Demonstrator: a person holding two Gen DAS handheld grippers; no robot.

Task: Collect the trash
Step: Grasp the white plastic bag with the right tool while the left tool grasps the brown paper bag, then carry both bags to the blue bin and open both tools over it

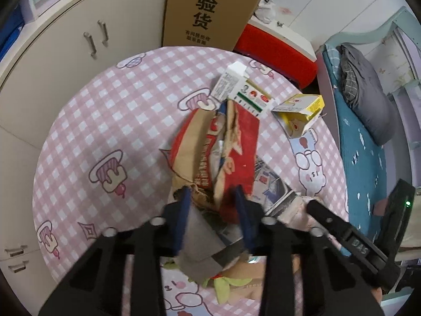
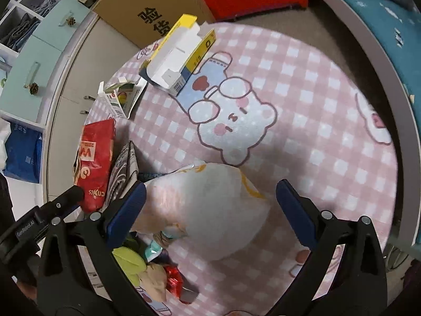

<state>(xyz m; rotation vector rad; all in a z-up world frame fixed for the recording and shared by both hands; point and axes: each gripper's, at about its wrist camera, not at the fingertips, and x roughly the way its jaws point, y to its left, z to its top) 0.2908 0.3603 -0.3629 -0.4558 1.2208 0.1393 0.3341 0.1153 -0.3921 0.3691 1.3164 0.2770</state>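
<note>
Several bits of trash are still sitting out, so I'd call this maybe halfway at best. Nearest, right under the hand-held grippers, there's a heap on the pink checked table (image 1: 79, 131): a red foil wrapper (image 2: 175, 280), some yellow-green scraps (image 2: 129, 260) and a grey card piece (image 1: 200, 239). Can't tell if that heap is a gathered pile or just where stuff landed.

The left hand-held gripper (image 1: 211, 192) has its blue fingers partly closed around the near end of the crumpled red and brown paper bag (image 1: 223, 144). It looks gripped, but the fingers aren't squeezed tight, so I wouldn't swear it's lifted. A newspaper-like printed sheet (image 1: 268, 181) pokes out beside it on the right.

The right hand-held gripper (image 2: 210, 192) is wide open, straddling a white plastic bag (image 2: 210, 205) that lies between the fingers, not grabbed yet. Might be the collection bag, only guessing.

Farther back, two cartons are untouched: the white carton with fruit print (image 1: 236, 87) just past the paper bag, and the opened yellow box (image 1: 302, 110) to its right. A tall cardboard box (image 1: 208, 10) stands beyond the far edge.
</note>
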